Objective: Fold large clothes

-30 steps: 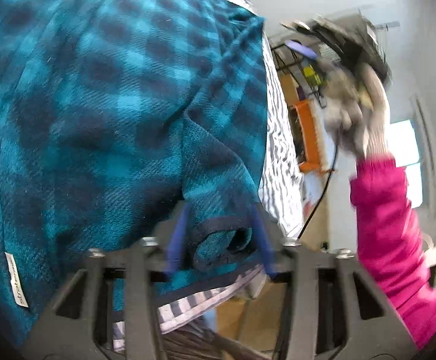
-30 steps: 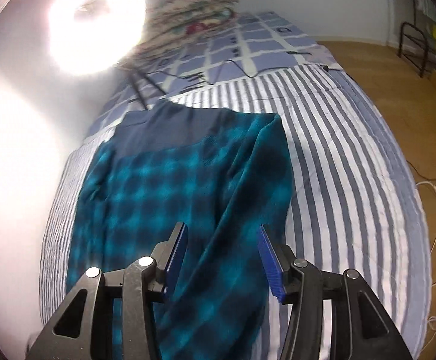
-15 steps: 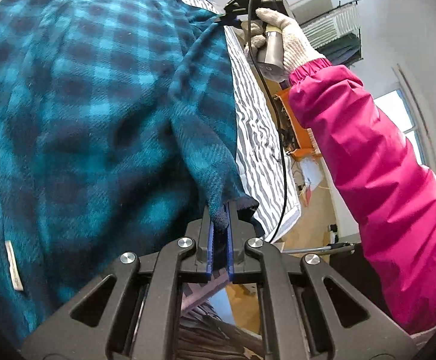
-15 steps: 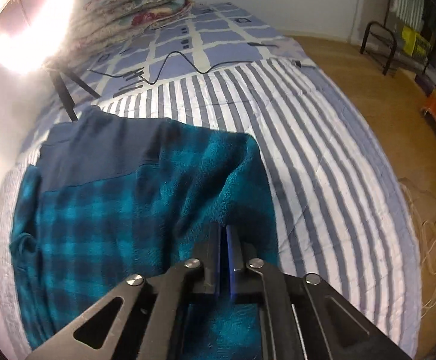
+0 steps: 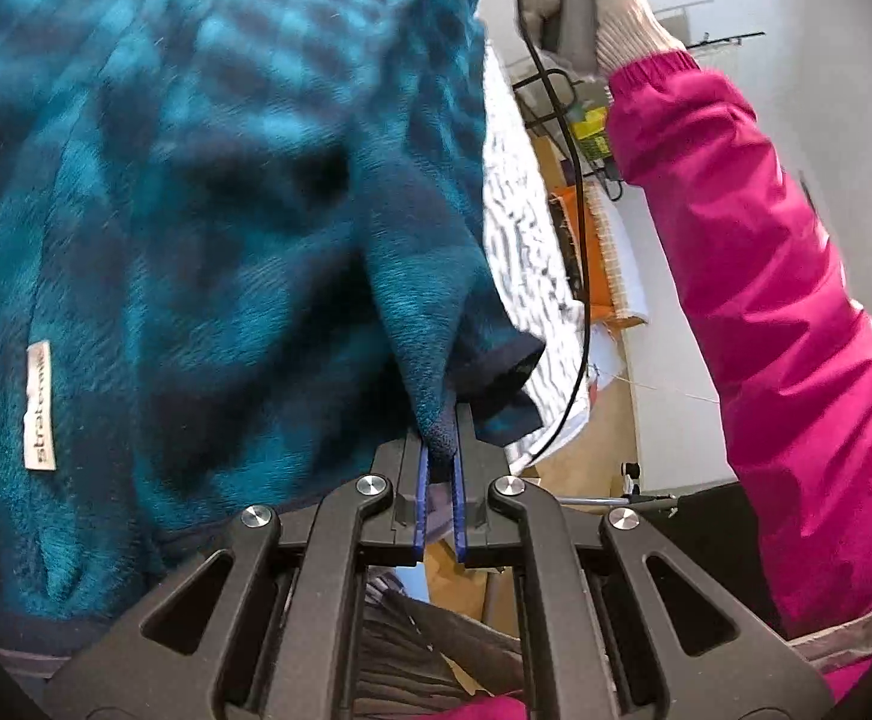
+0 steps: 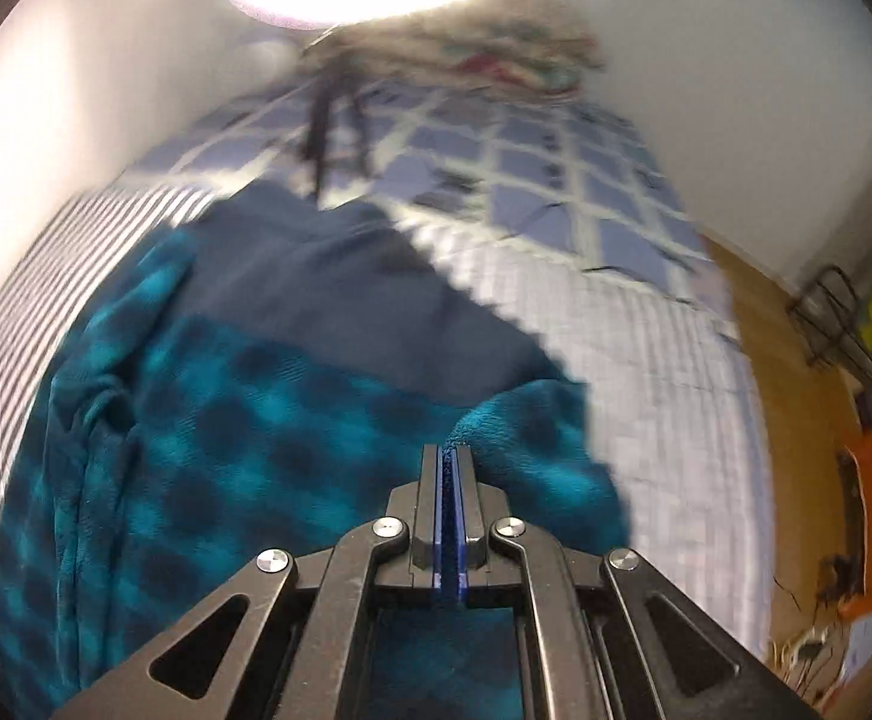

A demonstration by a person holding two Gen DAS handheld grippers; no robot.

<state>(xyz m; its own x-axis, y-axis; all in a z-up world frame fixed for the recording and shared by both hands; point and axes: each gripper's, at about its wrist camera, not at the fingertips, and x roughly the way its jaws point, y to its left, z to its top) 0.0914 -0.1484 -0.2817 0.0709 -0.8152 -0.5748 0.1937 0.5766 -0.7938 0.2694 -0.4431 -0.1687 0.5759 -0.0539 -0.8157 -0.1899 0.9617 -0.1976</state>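
Note:
A teal and navy plaid fleece garment lies spread on a striped bed cover; it also shows in the right wrist view, with a plain navy panel at its far end. My left gripper is shut on the sleeve cuff and holds it lifted. My right gripper is shut on the garment's right edge further up the sleeve. The right gripper's handle, in a white-gloved hand, shows at the top of the left wrist view.
A white label sits on the fleece. A pink-sleeved arm crosses the right of the left wrist view. A checked blue quilt and folded bedding lie beyond. Wooden floor and a wire rack are to the right.
Both grippers went from open to shut on the sleeve side of the garment, then lifted it. The right wrist view is swinging left and is blurred now.

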